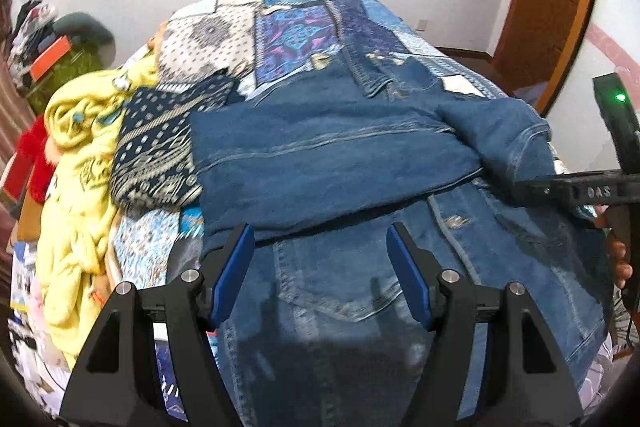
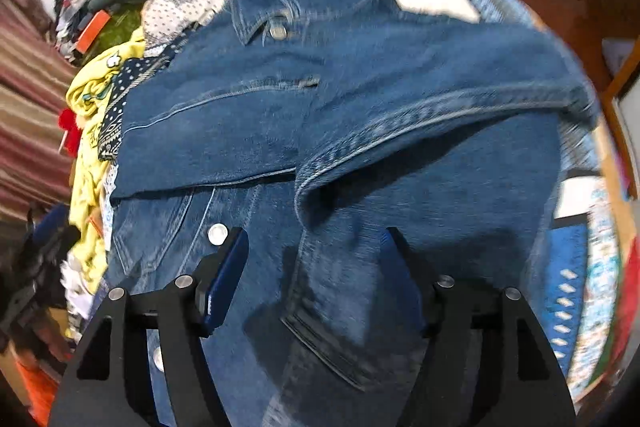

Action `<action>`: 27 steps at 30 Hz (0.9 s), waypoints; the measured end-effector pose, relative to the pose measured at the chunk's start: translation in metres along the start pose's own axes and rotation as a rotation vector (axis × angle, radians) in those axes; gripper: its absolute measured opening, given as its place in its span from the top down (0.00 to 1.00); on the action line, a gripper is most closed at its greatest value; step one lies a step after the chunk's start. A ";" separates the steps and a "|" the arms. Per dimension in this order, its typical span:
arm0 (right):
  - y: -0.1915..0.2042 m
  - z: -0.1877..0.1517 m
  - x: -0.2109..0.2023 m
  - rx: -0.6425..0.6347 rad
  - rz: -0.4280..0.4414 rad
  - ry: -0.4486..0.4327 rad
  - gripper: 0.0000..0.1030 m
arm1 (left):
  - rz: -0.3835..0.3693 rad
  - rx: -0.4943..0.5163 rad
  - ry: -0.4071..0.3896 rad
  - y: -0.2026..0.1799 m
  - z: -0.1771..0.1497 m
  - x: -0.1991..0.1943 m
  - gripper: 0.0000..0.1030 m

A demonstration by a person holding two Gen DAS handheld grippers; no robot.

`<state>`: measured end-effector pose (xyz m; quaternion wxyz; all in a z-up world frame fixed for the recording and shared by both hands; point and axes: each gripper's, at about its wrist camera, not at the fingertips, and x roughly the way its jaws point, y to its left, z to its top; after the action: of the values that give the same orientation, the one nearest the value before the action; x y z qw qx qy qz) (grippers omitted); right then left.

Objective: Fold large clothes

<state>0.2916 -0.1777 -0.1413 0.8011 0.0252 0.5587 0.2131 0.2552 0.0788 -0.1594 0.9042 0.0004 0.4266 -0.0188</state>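
Note:
A blue denim jacket (image 1: 328, 155) lies on a patchwork bed, front up, collar at the far end. One sleeve is folded across its chest. My left gripper (image 1: 320, 259) is open just above the jacket's lower front, holding nothing. In the right wrist view the jacket (image 2: 360, 99) fills the frame, with the other sleeve (image 2: 400, 195) draped across toward me. My right gripper (image 2: 312, 263) is open over this sleeve's cuff end, holding nothing. The right gripper's body also shows in the left wrist view (image 1: 576, 191) at the jacket's right edge.
A dark patterned cloth (image 1: 156, 147) and a yellow garment (image 1: 80, 187) lie heaped left of the jacket. The patchwork bedspread (image 1: 296, 31) extends beyond the collar. A wooden door (image 1: 548, 3) stands at the right. Clutter lies at the far left (image 1: 36, 35).

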 end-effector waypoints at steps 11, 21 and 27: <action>-0.065 -0.007 -0.086 0.000 -0.249 -0.287 0.34 | -0.142 0.166 -0.028 -0.104 0.076 0.008 0.34; -0.113 -0.021 -0.067 0.088 -0.278 -0.237 0.33 | -0.228 0.402 0.077 -0.227 0.107 0.082 0.34; -0.126 -0.032 -0.048 0.109 -0.247 -0.174 0.33 | -0.204 0.474 0.169 -0.259 0.104 0.142 0.40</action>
<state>0.2884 -0.3162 -0.1455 0.8640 0.0182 0.4969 0.0794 0.4166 -0.1867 -0.1988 0.8336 0.1706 0.4820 -0.2089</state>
